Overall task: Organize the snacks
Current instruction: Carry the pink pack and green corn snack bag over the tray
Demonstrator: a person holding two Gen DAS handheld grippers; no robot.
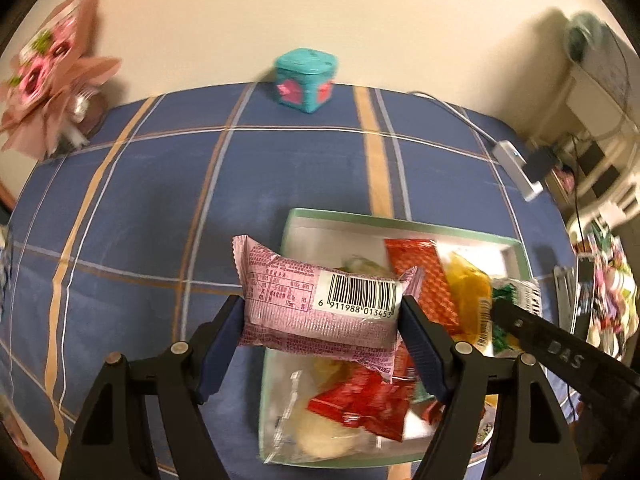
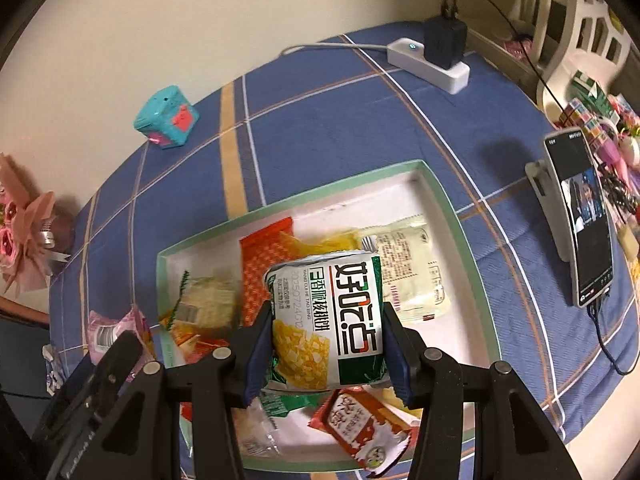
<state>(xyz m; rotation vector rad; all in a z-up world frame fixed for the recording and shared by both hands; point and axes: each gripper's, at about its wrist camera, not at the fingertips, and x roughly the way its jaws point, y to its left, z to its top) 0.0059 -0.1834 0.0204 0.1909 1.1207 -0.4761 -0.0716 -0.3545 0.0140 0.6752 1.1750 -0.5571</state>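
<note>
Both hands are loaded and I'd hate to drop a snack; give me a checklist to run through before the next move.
1. Left hand-held gripper shut on pink packet: ok.
2. Right hand-held gripper shut on green-and-white packet: ok.
3. Both packets lifted off the tray: ok.
4. Bare tray floor at the far end for setting down: ok.
5. Grippers apart from each other: close, cannot tell.
6. Phone outside the tray: ok.

— What sits far back on the desk (image 2: 320, 128)?
— A teal cube box (image 1: 305, 79); a pink bouquet (image 1: 48, 80) far left.
— And right?
— A power strip (image 2: 430, 65), a propped phone (image 2: 580, 220).
</note>
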